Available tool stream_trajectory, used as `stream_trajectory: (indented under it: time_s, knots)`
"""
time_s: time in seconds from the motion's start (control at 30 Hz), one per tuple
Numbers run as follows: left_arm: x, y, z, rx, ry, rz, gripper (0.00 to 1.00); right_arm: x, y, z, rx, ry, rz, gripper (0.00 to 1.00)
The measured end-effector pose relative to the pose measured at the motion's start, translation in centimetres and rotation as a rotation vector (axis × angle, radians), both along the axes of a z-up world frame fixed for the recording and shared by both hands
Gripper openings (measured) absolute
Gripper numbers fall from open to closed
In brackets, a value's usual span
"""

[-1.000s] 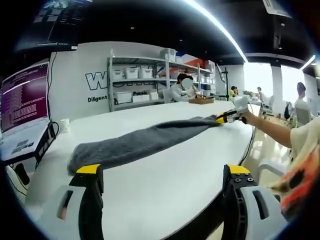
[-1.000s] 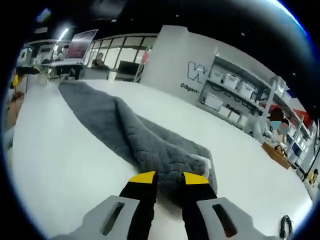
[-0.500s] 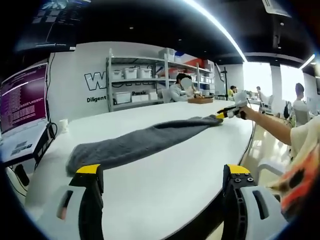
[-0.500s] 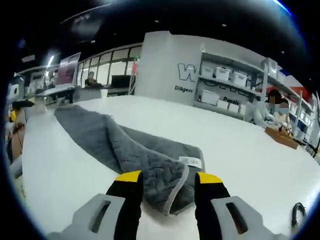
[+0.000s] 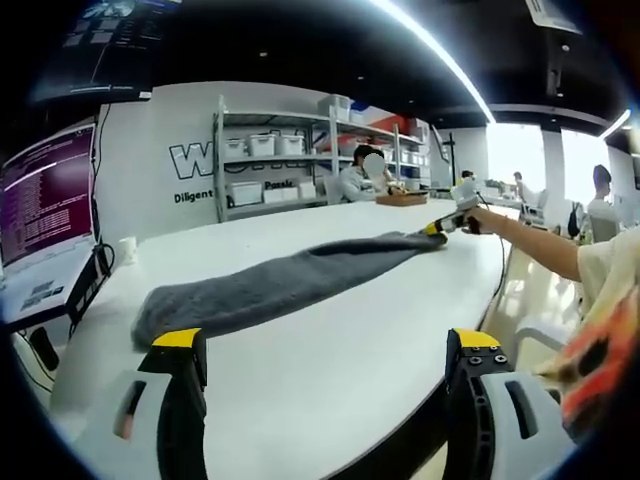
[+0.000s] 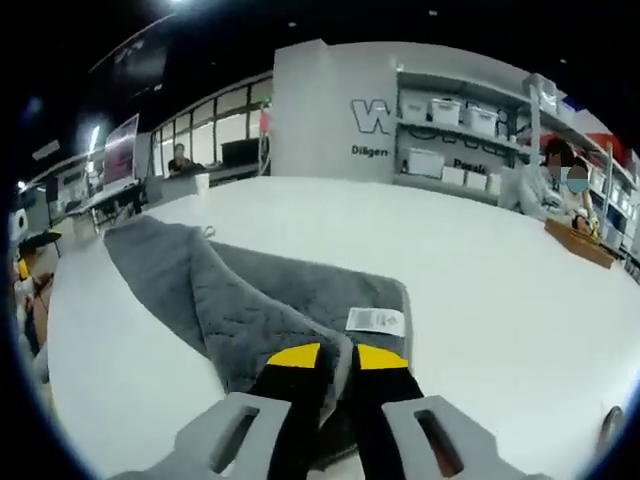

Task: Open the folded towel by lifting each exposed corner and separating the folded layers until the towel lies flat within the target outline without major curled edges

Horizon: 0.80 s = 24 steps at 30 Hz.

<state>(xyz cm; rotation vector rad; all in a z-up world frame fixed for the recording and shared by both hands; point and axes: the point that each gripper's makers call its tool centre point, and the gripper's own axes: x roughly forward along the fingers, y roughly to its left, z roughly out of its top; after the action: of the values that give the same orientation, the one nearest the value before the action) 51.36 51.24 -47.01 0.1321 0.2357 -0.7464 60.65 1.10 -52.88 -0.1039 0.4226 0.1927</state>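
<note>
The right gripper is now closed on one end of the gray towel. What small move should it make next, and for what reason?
Probably lift that pinched edge and draw it outward. The right gripper is shut on the upper fold of the gray towel, which lies doubled on the white table near its label. The left gripper is open, short of the other end.

You've got one grey towel (image 5: pixel 290 282) with one white label (image 6: pixel 376 320), one counter (image 5: pixel 330 380), one paper cup (image 5: pixel 129 250), and two grippers (image 5: pixel 320 350) (image 6: pixel 338 357).

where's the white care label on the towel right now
In the right gripper view, the label lies on the gray towel, just beyond the right gripper, whose jaws pinch a folded corner.
</note>
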Motion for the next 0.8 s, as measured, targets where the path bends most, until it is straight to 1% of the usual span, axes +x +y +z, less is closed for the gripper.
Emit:
stream_trajectory:
  time_s: [0.03,0.17,0.27,0.33,0.4,0.47,0.57,0.63,0.7,0.8]
  knots:
    - [0.0,0.1,0.0,0.001,0.000,0.001,0.98,-0.3,0.2,0.1,0.001,-0.007,0.003,0.01]
    - [0.1,0.1,0.1,-0.002,-0.001,0.009,0.98,-1.7,0.6,0.7,-0.037,-0.037,0.018,0.00]
    - [0.1,-0.2,0.2,-0.003,-0.004,0.003,0.98,-2.8,1.0,1.6,-0.055,-0.073,0.027,0.00]
    - [0.0,-0.6,0.2,0.003,-0.004,-0.002,0.98,-3.7,1.6,2.1,-0.083,-0.103,0.050,0.00]
    - [0.0,-0.9,0.2,0.010,-0.004,-0.009,0.98,-4.8,2.2,2.5,-0.130,-0.117,0.070,0.00]
    - [0.0,-1.2,0.3,0.012,-0.005,-0.012,0.98,-5.8,2.9,2.7,-0.152,-0.126,0.091,0.00]
    - [-0.1,-1.6,0.3,0.009,-0.007,-0.023,0.98,-7.0,3.6,2.8,-0.159,-0.136,0.108,0.00]
    - [-0.1,-1.8,0.3,0.011,-0.004,-0.024,0.98,-6.8,3.0,3.2,-0.166,-0.156,0.125,0.00]
    - [-0.1,-1.9,0.2,0.018,-0.003,-0.026,0.98,-7.4,3.2,3.5,-0.166,-0.170,0.144,0.00]
    - [-0.2,-1.9,0.4,0.017,-0.005,-0.029,0.98,-7.7,2.8,4.0,-0.144,-0.200,0.168,0.00]
